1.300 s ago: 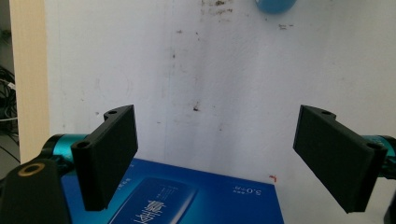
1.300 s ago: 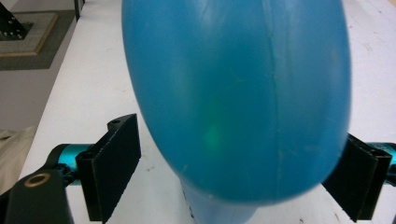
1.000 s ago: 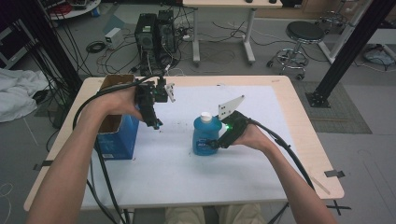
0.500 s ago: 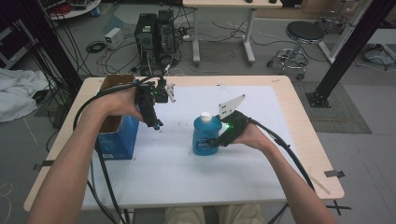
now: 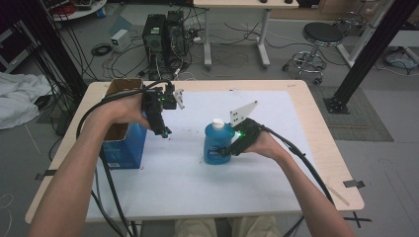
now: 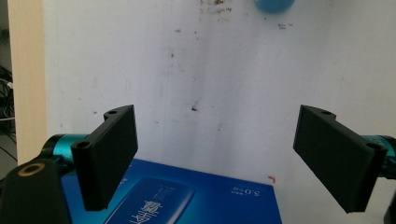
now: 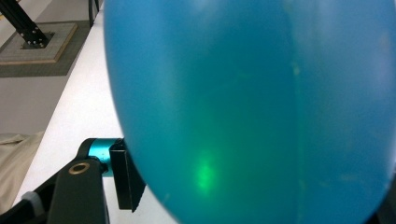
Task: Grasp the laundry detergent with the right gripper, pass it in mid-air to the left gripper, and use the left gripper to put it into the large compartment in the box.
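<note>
The blue bottle stands between our right gripper's jaws, which have just been closing and now clasp it for lifting, while our left gripper hangs released above the blue box.

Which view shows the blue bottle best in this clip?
The high view: the whole blue bottle stands upright on the table, white cap on top. The right gripper view has its blue wall close up, between the jaws. The left gripper view catches a blue sliver at the top edge.
</note>
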Demonstrator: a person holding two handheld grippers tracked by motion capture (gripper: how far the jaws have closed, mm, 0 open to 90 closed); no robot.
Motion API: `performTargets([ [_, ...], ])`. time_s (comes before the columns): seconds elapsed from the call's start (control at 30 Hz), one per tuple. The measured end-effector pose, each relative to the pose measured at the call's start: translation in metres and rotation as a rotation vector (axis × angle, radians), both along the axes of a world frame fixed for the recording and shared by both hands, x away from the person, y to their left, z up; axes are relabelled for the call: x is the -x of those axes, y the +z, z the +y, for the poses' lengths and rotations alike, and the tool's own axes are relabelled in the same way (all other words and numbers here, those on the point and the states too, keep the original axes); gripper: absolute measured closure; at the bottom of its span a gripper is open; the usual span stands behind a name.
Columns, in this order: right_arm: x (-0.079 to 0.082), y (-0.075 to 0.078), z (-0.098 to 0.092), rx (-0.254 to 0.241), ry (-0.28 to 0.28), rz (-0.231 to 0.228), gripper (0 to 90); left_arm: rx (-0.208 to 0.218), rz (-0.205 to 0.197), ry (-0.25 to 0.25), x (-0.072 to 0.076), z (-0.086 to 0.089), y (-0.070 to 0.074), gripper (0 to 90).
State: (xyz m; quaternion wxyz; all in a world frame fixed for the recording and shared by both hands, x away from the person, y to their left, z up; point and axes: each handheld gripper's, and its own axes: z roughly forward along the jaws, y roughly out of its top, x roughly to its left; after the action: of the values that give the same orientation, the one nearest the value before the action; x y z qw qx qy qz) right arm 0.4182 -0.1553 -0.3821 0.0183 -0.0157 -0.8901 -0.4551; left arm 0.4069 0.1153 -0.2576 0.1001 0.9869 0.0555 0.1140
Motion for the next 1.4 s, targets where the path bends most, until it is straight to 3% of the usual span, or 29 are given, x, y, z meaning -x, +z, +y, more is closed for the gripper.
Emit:
performTargets([
  [0.27,-0.001,-0.0008,-0.0002,0.003,0.005,0.015,31.1,-0.002,0.005,0.005,0.0,0.001,-0.0018,13.9],
  [1.4,-0.0022,-0.0009,-0.0009,0.012,0.017,0.003,43.7,0.015,-0.007,0.0,0.003,0.0016,0.0005,13.9],
])
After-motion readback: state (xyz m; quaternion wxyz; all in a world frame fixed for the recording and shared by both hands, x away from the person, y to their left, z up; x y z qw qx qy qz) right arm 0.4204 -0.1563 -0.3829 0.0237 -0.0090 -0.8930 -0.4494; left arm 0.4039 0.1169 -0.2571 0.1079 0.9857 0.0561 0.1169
